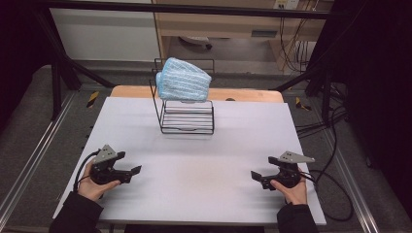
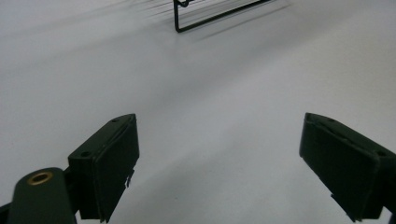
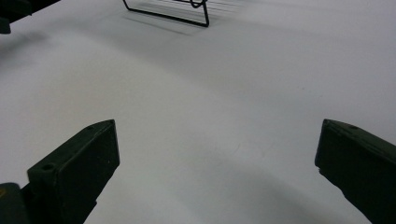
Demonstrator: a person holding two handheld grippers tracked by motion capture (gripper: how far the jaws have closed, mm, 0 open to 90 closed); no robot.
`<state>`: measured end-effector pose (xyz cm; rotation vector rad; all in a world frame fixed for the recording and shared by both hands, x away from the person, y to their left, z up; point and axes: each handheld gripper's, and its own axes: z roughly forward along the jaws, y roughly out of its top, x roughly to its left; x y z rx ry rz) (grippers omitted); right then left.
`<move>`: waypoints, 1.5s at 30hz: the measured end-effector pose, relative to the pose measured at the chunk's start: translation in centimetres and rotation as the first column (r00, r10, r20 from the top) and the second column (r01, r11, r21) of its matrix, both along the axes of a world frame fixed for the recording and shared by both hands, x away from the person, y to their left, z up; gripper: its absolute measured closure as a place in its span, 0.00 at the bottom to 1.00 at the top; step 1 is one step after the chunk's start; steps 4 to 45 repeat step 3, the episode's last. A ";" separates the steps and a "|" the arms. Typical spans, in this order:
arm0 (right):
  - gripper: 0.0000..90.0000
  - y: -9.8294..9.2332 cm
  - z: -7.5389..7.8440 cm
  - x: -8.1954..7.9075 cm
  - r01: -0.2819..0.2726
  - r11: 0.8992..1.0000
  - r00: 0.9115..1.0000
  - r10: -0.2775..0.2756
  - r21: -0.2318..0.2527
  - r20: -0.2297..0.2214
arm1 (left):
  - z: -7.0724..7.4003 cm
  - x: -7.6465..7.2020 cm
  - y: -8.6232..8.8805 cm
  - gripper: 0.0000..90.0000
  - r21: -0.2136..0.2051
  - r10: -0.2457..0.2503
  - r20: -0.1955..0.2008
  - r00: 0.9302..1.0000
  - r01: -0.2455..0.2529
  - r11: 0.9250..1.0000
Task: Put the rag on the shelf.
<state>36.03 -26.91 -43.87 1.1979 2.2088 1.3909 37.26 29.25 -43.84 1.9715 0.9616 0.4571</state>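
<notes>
Cloth: blue striped cloth [image 1: 183, 80] draped on the wire rack [image 1: 187, 119], far worktop [image 1: 194, 174].
Handling: I judge it soft, light; pinch a hanging edge.
Fingers: left gripper [image 1: 130, 173], right gripper [image 1: 260, 178] both spread, empty.

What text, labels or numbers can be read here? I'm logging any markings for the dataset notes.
No readable text in any view.
The blue striped cloth, the black wire rack, the white table and both grippers bear no visible print.
The plate on the far wall is too small and blurred to read.
</notes>
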 end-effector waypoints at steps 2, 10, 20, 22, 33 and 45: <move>0.01 0.1 -0.1 0.0 -0.002 1.000 1.000 0.002 -0.004 -0.001 | 0.0 0.0 0.1 0.14 -0.002 0.005 0.000 1.000 -0.005 1.000; 0.01 0.1 -0.1 0.0 -0.002 1.000 1.000 0.002 -0.008 -0.002 | 0.0 -0.1 0.0 0.14 -0.004 0.006 0.000 1.000 -0.006 1.000; 0.01 0.1 -0.1 0.0 -0.002 1.000 1.000 0.002 -0.008 -0.002 | 0.0 -0.1 0.0 0.14 -0.004 0.006 0.000 1.000 -0.006 1.000; 0.01 0.1 -0.1 0.0 -0.002 1.000 1.000 0.002 -0.008 -0.002 | 0.0 -0.1 0.0 0.14 -0.004 0.006 0.000 1.000 -0.006 1.000; 0.01 0.1 -0.1 0.0 -0.002 1.000 1.000 0.002 -0.008 -0.002 | 0.0 -0.1 0.0 0.14 -0.004 0.006 0.000 1.000 -0.006 1.000; 0.01 0.1 -0.1 0.0 -0.002 1.000 1.000 0.002 -0.008 -0.002 | 0.0 -0.1 0.0 0.14 -0.004 0.006 0.000 1.000 -0.006 1.000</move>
